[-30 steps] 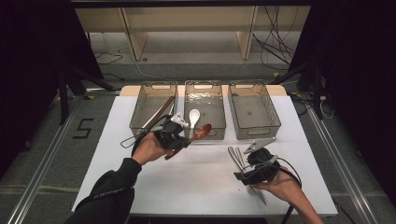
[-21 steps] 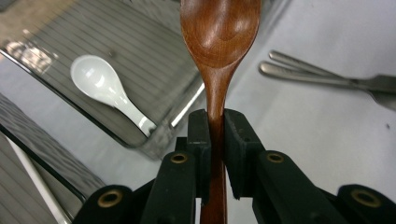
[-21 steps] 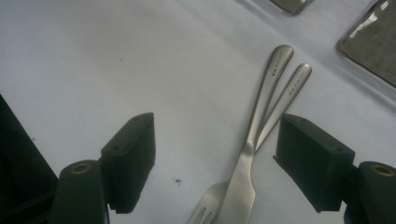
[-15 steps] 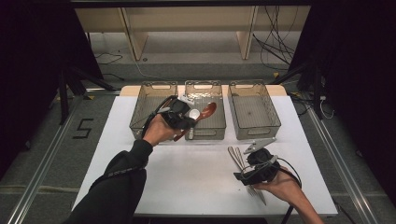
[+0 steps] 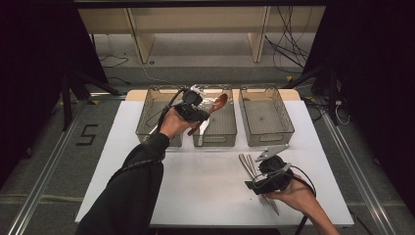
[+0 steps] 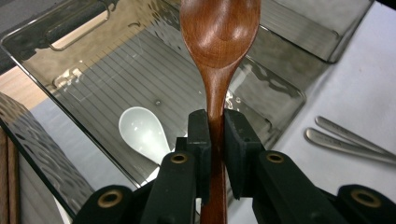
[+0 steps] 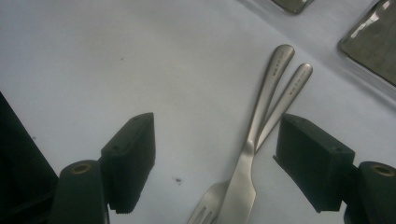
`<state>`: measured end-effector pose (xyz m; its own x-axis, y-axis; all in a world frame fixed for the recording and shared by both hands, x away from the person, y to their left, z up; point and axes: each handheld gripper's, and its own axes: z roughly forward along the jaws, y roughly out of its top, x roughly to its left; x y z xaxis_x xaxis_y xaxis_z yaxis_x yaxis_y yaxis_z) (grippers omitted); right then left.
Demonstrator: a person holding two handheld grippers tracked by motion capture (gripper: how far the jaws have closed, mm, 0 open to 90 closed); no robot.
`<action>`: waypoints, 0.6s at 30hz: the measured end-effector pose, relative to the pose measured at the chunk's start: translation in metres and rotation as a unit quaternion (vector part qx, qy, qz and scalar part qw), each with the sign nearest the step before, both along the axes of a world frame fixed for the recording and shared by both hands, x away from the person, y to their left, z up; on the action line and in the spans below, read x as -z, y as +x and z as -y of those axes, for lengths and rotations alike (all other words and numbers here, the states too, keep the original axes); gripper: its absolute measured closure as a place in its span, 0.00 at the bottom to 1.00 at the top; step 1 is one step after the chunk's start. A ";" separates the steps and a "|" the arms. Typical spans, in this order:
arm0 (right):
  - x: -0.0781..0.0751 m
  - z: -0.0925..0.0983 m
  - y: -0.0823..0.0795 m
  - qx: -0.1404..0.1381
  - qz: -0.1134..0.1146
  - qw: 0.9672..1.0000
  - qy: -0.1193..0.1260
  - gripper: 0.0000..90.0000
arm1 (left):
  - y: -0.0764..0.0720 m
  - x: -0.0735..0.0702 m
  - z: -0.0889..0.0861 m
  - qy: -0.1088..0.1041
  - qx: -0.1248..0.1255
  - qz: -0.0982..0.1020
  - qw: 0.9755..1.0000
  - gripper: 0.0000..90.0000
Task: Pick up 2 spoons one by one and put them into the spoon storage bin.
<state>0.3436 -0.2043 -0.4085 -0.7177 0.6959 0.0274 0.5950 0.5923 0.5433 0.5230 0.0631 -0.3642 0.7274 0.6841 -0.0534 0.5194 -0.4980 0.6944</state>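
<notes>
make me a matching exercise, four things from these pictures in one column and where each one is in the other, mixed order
Things:
1. wooden spoon
2. white spoon
3. forks
4. right bin

Places:
A. lying in the middle bin
B. flat on the white table, between the open jaws of the right gripper
C. clamped by its handle in the left gripper, above the middle bin
D. at the far side of the table, nothing inside

Pairs: 1-C, 2-A, 3-B, 4-D
</notes>
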 end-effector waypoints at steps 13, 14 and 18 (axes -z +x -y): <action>-0.001 0.001 0.000 -0.001 0.000 1.000 0.002 0.32 | 0.019 0.009 -0.001 -0.020 -0.028 -0.008 0.999 0.90; -0.001 0.001 0.000 -0.001 0.000 1.000 0.002 0.32 | 0.020 0.009 -0.001 -0.021 -0.030 -0.007 0.999 0.90; -0.001 0.001 0.000 0.001 -0.001 1.000 0.003 0.32 | 0.022 0.010 0.002 -0.024 -0.028 -0.008 0.999 0.90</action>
<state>0.3432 -0.2058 -0.4075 -0.7162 0.6971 0.0332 0.5974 0.5878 0.5455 0.5451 0.0609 -0.3738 0.6862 0.7208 -0.0976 0.5569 -0.4343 0.7080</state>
